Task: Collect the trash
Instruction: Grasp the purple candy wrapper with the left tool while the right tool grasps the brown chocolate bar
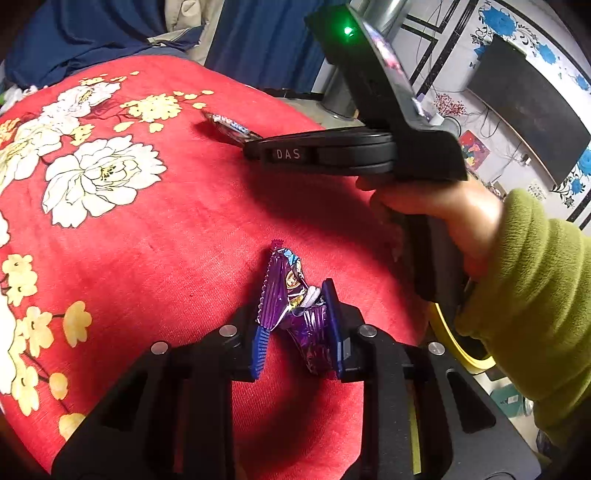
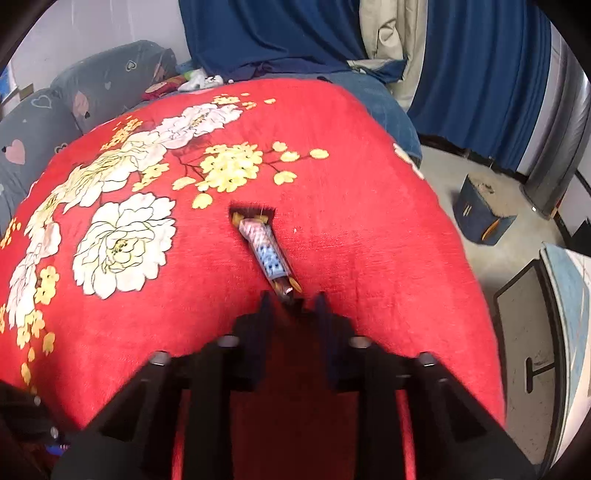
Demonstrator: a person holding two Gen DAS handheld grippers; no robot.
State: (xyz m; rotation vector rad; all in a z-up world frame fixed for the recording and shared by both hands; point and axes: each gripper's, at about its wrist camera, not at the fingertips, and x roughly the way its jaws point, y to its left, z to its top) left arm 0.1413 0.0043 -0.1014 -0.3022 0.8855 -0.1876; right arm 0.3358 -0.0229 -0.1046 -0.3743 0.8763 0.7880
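Covering the bed, a red floral blanket (image 2: 369, 240) meets blue curtains (image 2: 480, 74).

Blue curtains (image 2: 280, 33), grey floor (image 2: 465, 192)

Left gripper (image 1: 295, 325) clamps a crumpled purple foil wrapper (image 1: 286, 295) between blue ribbed pads, jaws nearly closed on it, over a red blanket (image 1: 192, 221) w/ white and yellow flowers. Wrapper's serrated end sticks up past the fingertips. Upper right: right gripper (image 1: 251, 147), black, marked "DAS", green light lit on its body, held by a hand (image 1: 443, 214) in a green fleece sleeve (image 1: 535, 295). Its tip sits at a blue-and-white snack wrapper (image 1: 229, 127) lying on the blanket; whether it grips it is unclear. Bkgd: blue curtain (image 1: 258, 40), dark TV (image 1: 528, 110) on a floral wall.
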